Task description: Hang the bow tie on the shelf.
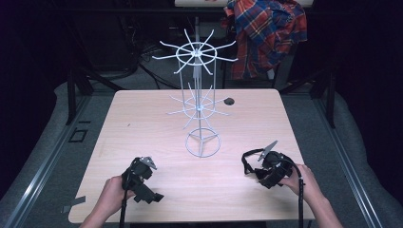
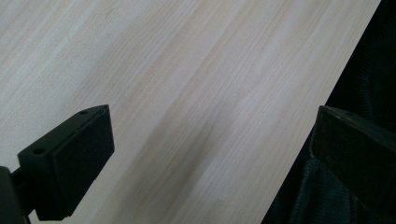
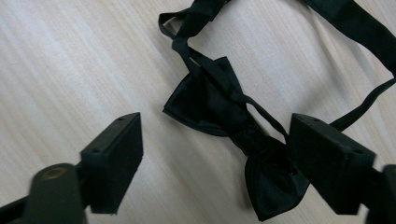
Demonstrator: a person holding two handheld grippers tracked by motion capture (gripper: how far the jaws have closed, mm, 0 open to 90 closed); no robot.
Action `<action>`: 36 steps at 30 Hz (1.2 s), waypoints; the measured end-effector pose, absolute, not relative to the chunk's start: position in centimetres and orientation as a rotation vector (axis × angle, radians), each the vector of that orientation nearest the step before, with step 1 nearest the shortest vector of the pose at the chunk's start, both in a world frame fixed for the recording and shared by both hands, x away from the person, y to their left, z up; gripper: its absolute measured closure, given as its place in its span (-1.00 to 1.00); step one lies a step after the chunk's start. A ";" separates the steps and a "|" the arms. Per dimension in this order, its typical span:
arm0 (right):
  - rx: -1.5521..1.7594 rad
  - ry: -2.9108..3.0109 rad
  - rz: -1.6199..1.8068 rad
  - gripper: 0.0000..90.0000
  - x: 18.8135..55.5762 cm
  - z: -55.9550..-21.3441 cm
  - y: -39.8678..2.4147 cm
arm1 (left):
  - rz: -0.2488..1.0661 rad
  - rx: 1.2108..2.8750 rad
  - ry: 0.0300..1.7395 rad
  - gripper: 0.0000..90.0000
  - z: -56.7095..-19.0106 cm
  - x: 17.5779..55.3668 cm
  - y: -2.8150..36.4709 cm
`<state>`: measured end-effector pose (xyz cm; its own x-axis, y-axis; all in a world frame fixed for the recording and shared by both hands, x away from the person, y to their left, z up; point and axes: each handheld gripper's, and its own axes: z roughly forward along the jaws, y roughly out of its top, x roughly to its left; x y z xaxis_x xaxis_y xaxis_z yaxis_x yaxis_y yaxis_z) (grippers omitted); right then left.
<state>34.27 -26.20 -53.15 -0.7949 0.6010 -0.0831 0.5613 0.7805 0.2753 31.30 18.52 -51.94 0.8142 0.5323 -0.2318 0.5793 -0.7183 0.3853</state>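
Bow tie (image 3: 224,121) flat on table (image 3: 70,56), betw open jaws of right hand-held gripper (image 3: 215,154), untouched

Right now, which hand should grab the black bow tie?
The right. Its hand-held gripper hangs just over the bow tie, jaws open around it. The left hand-held gripper faces bare table.

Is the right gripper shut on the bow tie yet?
Not yet. The right gripper is open: its pads straddle the bow tie, which lies flat on the table.
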 end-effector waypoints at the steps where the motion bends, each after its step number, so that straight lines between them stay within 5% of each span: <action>1: 0.912 2.813 0.323 -0.54 34.4 -53.1 -26.2 | -0.144 2.551 0.827 -1.00 -51.9 31.3 18.5; 19: 1.058 2.758 0.297 0.08 35.0 -53.8 -26.6 | -0.146 2.563 0.830 -1.00 -52.0 31.3 18.4; 29: 1.048 2.746 0.267 0.21 35.0 -53.9 -26.3 | -0.153 2.565 0.836 -1.00 -52.0 31.3 18.4; 36: 1.059 2.747 0.245 0.54 35.0 -54.3 -26.3 | -0.148 2.567 0.832 -1.00 -52.0 31.3 18.4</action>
